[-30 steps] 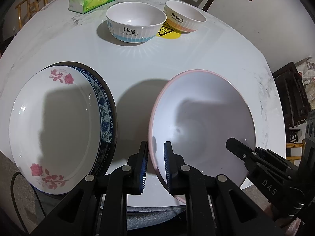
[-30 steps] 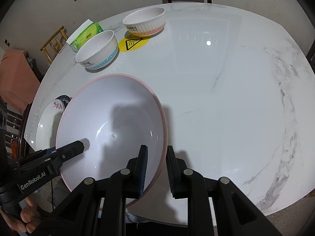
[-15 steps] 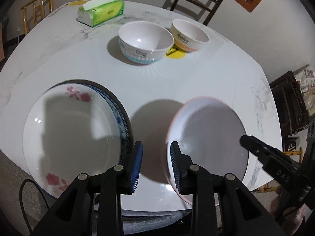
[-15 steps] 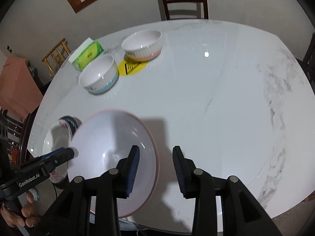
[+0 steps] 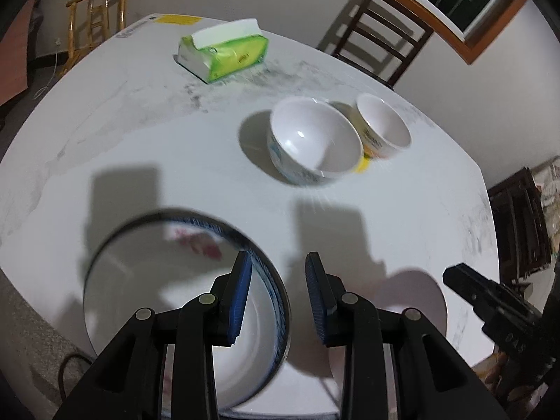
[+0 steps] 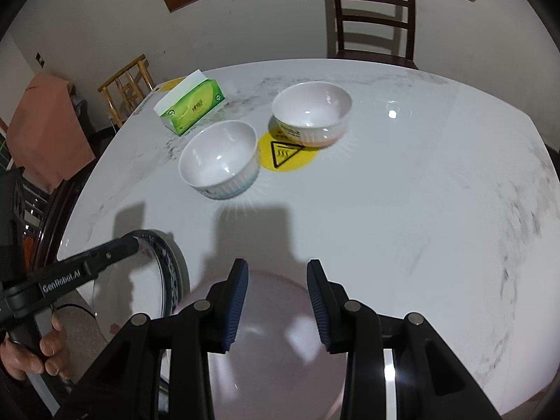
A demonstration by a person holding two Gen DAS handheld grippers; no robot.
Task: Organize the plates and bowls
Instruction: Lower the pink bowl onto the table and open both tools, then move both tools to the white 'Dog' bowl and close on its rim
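Note:
The pink-rimmed plate [image 6: 273,378] lies flat on the white marble table near its front edge, below my right gripper [image 6: 276,301], which is open and holds nothing. My left gripper [image 5: 278,294] is also open and empty, above the gap between that plate [image 5: 416,304] and a stack of plates [image 5: 147,280] topped by a rose-patterned one. Two bowls stand farther back: a blue-banded bowl [image 5: 315,140] and an orange-banded bowl [image 5: 383,126]. They appear in the right wrist view too, as the blue-banded bowl [image 6: 220,161] and the orange-banded bowl [image 6: 311,112].
A green tissue pack [image 5: 224,52] lies at the far left of the table. A yellow warning sticker [image 6: 283,157] is stuck under the orange-banded bowl. Chairs stand around the table, a dark chair [image 6: 374,10] at the back. The right half of the tabletop [image 6: 437,192] is bare marble.
Both grippers were shut on the pink-rimmed plate's rim, holding it tilted. They let go, the plate now lies flat, and both grippers have lifted and pulled back.

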